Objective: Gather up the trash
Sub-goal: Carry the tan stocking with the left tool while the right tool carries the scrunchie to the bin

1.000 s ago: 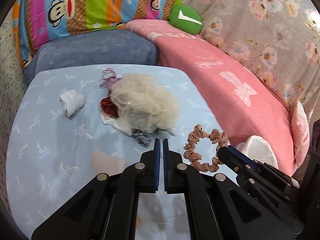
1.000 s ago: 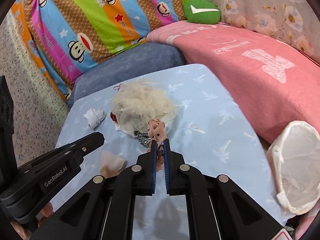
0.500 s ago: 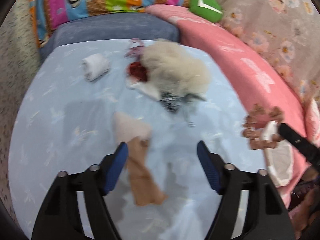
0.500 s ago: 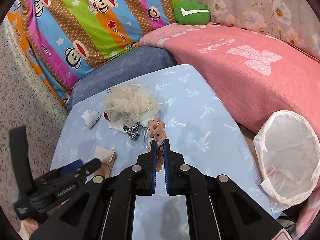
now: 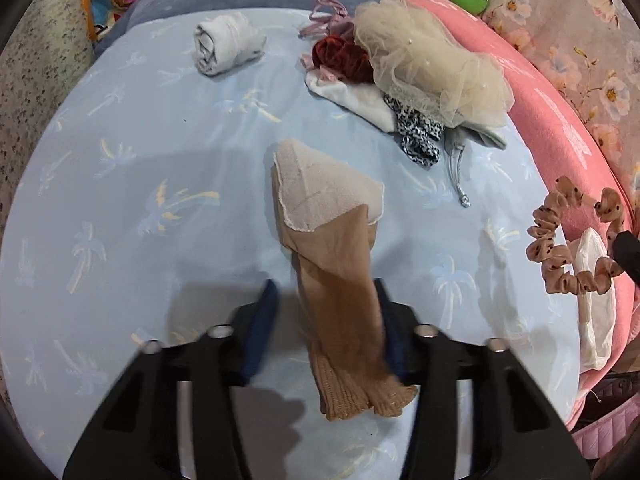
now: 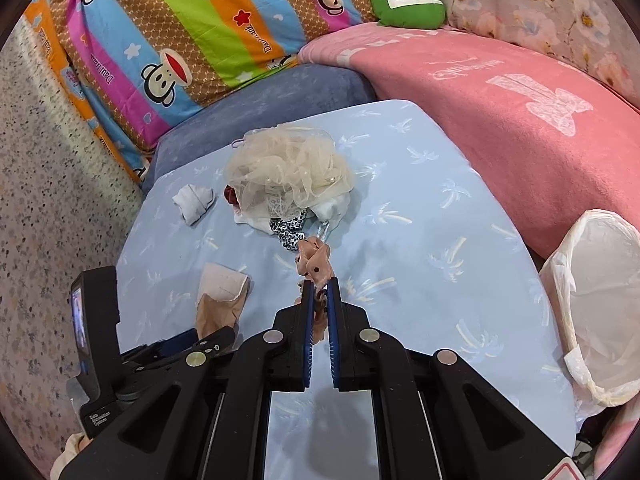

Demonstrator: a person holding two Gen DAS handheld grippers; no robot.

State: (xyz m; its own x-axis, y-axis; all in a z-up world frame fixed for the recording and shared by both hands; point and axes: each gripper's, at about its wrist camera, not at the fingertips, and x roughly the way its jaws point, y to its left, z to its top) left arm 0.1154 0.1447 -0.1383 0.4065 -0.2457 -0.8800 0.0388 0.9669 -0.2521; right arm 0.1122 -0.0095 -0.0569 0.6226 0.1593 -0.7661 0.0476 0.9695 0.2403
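1. In the left wrist view the left hand-held gripper (image 5: 326, 320) is blurred. Its jaws have just been closing, and the tan stocking (image 5: 334, 264) lies between them. The right pad sits against the stocking's edge, while a strip of blue sheet still shows beside the left pad, so the jaws stand apart and are not yet clamped on it.
2. The stocking's ribbed cuff runs down between the gripper arms. Its pale reinforced toe lies flat on the light-blue bed sheet (image 5: 120, 200).
3. The same view cuts off the right hand-held gripper at the frame edge. Only a dark tip shows, with the brown spotted scrunchie (image 5: 568, 248) hanging from it in front of a sliver of the white-lined trash bin (image 5: 596, 320).
4. The right wrist view shows the right hand-held gripper (image 6: 319, 284) nearly together, clamped on the scrunchie (image 6: 314, 260). From here the scrunchie is bunched and mostly hidden by the pads.
5. That view also shows the whole bin (image 6: 596, 320) open, beside the bed at the right.
6. A cream tulle puff (image 5: 432, 68) covers much of the pile beneath it. The left view reveals a dark red scrunchie (image 5: 340, 56) and a leopard-print one (image 5: 418, 136). A rolled white cloth (image 5: 226, 42) lies apart.
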